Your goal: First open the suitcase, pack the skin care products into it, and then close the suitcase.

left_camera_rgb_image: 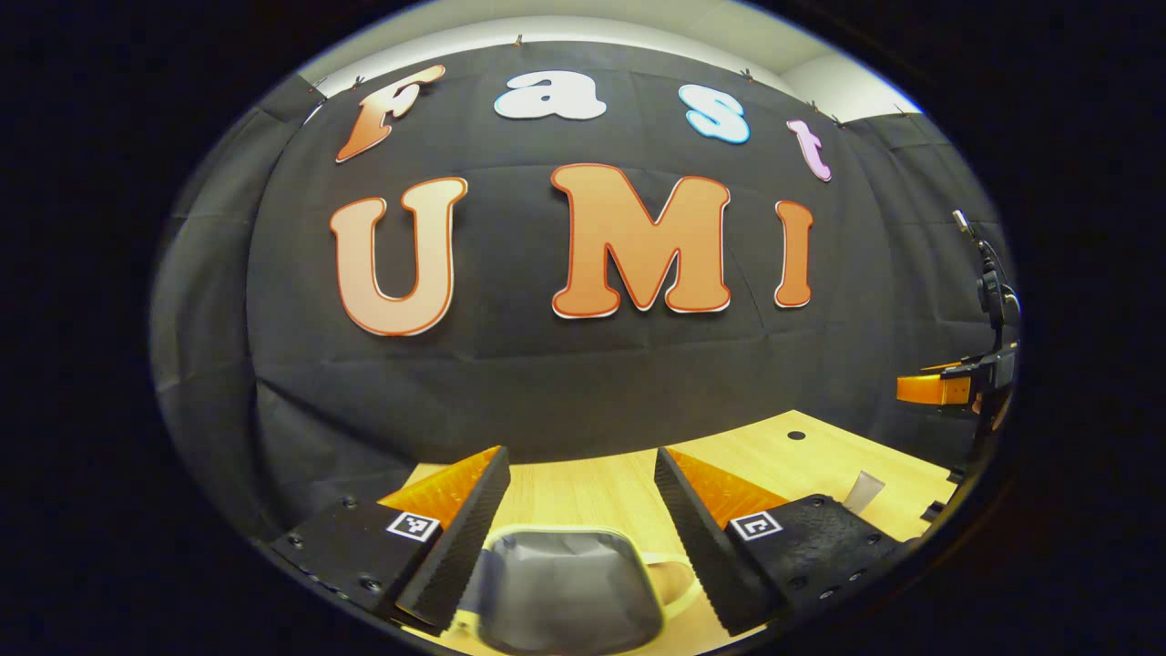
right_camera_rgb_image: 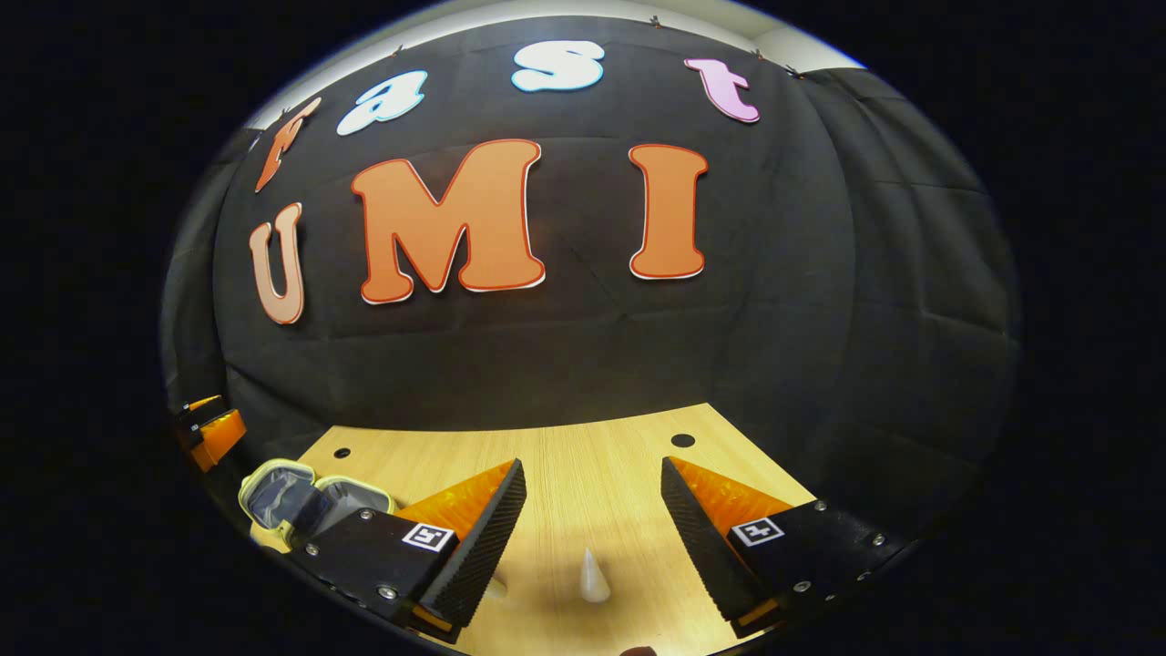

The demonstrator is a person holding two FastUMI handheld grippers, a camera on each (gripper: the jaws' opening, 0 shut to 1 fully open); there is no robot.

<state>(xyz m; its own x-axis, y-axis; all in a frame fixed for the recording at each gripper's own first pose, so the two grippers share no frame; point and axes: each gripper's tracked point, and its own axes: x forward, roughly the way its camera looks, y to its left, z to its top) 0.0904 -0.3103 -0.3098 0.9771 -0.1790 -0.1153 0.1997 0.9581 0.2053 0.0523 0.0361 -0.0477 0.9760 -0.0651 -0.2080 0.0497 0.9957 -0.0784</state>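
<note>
Pale wood-grain desk (right_camera_rgb_image: 583, 492) is lying under both grippers, backed by the black cloth wall. One small suitcase with a pale yellow rim and grey lining (right_camera_rgb_image: 282, 497) is sitting open at the near left of the desk in the right gripper view, its two halves showing side by side. In the left gripper view the same suitcase (left_camera_rgb_image: 569, 583) is showing as one grey-lined shell just below and between that gripper's fingers, nothing touching it.

One small white cone-shaped skin care tube (right_camera_rgb_image: 593, 577) is standing upright on the bare desk in the right gripper view, between the two fingers of the right gripper (right_camera_rgb_image: 592, 510) and not touching either. In the left gripper view one pale tube (left_camera_rgb_image: 863, 490) is showing at the near right of the desk, well apart from the suitcase.

Left gripper (left_camera_rgb_image: 583, 492) is hanging with its jaws wide, holding nothing. Right gripper is likewise hanging with jaws wide and empty. Each gripper is carrying two square black-and-white markers, one per finger base. Two dark round holes are showing in the far part of the desk in the right gripper view.
</note>
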